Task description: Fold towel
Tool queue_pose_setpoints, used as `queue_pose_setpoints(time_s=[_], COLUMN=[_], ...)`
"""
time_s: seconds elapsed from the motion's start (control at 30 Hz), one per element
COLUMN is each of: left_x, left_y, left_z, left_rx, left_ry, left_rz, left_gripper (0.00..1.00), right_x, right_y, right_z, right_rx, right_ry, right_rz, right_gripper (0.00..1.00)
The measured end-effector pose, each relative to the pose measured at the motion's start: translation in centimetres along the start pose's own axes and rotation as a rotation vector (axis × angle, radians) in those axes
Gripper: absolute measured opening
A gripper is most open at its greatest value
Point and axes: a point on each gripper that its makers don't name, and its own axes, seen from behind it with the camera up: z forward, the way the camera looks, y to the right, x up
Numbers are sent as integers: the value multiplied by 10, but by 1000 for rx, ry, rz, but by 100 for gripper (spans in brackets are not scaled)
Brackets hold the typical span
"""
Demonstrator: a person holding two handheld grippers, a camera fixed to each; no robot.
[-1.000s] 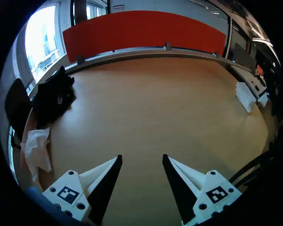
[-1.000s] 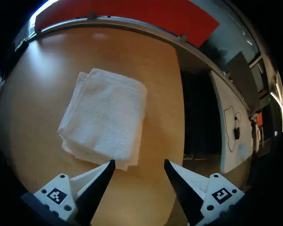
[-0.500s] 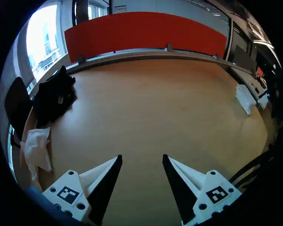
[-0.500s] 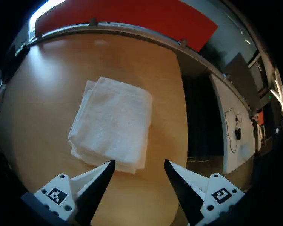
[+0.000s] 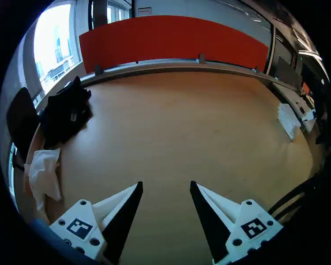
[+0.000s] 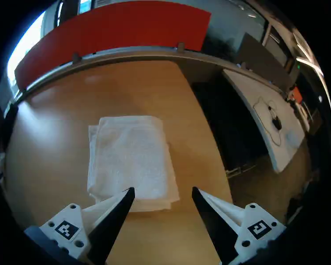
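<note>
Though thick with layers, white towel [image 6: 130,161] in a neat flat rectangle.

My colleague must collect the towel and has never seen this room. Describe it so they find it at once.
Find the wooden table backed by a red partition. Near its side edge, just ahead of the right claw, lies the folded white towel. It is a neat, squared stack of layers, unlike the crumpled white cloth at the table's other end.
</note>
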Motion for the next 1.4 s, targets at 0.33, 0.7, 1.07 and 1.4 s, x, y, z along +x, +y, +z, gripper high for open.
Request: queue_pose_setpoints(time_s=[0.33, 0.7, 1.07, 1.4], left_x=[8, 22, 37, 46], left_y=[0, -9, -18, -20], left_z=[1, -3, -8, -8], left_rx=[4, 23, 48, 57], left_ry=[11, 42, 85, 113], left_rz=[7, -17, -47, -45], left_gripper=[79, 79, 79, 79], right_x=[0, 26, 70, 83], right_y=[-2, -6, -10, -28], right_z=[-2, -14, -51, -72], right_rx=[10, -24, -108, -105], right_ry=[21, 181, 489, 599], right_rz=[140, 157, 120, 80], right_gripper=[100, 100, 100, 100])
